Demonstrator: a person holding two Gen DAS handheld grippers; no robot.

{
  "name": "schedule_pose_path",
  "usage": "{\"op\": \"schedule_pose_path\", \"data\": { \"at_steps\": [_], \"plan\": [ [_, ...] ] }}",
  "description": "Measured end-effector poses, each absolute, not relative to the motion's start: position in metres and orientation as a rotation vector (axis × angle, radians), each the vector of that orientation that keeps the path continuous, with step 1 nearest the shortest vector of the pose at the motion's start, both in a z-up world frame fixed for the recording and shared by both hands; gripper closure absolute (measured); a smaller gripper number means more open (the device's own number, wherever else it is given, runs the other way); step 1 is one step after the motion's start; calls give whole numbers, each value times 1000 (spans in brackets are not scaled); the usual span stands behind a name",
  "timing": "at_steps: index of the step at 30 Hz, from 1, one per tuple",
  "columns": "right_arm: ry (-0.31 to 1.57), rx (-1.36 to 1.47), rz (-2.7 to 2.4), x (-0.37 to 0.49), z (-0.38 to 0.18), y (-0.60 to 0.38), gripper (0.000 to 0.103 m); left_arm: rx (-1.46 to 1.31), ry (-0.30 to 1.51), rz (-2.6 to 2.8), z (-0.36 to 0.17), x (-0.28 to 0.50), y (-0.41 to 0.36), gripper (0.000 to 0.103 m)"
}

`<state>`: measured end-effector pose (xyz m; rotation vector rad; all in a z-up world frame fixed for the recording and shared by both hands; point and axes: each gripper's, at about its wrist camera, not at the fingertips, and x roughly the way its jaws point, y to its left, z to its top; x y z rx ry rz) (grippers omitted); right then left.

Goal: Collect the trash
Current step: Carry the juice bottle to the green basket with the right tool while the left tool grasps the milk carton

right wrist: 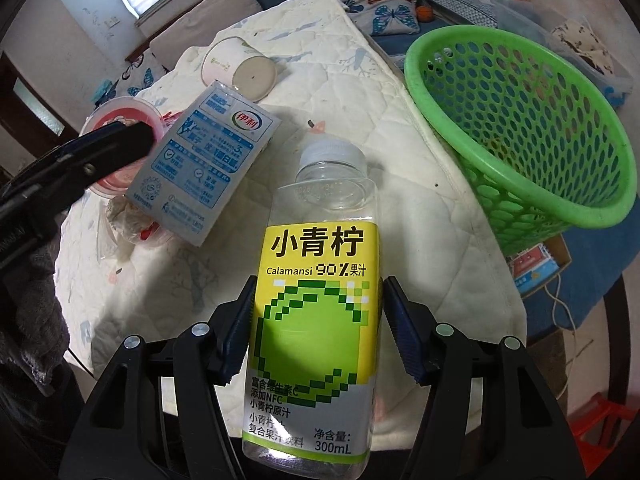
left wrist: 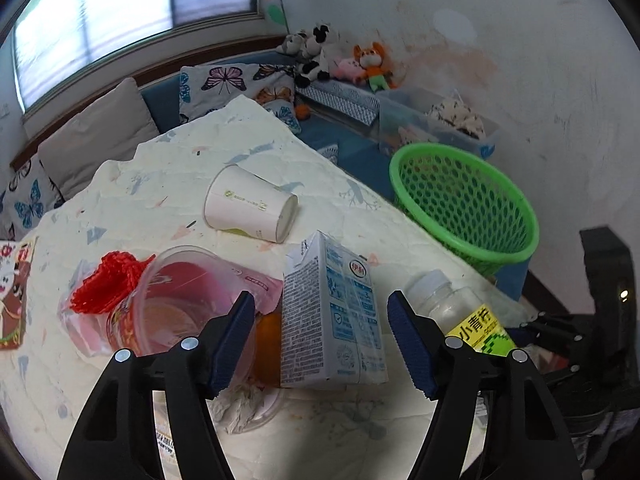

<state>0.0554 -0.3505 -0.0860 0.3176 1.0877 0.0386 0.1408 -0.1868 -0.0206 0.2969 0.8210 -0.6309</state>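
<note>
A blue-and-white milk carton (left wrist: 332, 320) stands between the blue pads of my left gripper (left wrist: 320, 308). The gripper is open, with a gap left of the carton. My right gripper (right wrist: 320, 292) is shut on a clear juice bottle (right wrist: 316, 308) with a yellow-green label and white cap, held over the table's near side. That bottle (left wrist: 460, 312) also shows right of the carton. A green mesh basket (right wrist: 520, 120) stands tilted at the table's right edge. A white paper cup (left wrist: 248, 208) lies on its side behind the carton.
Left of the carton sit a clear plastic cup (left wrist: 180, 300), a red mesh net (left wrist: 108, 284), an orange object (left wrist: 268, 340) and crumpled tissue (left wrist: 244, 404). The table wears a white quilted cover (left wrist: 160, 184). Behind are cushions, soft toys (left wrist: 320, 56) and a clear storage box (left wrist: 432, 120).
</note>
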Motion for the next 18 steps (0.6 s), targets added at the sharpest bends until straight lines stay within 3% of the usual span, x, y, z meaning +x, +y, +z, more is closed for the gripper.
{"op": "schedule_pose_path", "data": {
  "at_steps": [9,13,18],
  "plan": [
    [1057,253,16,74,-82,-354,34,327,843,-604,-26,143,-191,36],
    [1076,252,54,81,-81,-356,42,333,846,-601,-27,143,-192,36],
    [1037,253,51,74,-65,-366,43,363,846,-597,-31,141,-196,29]
  ]
}}
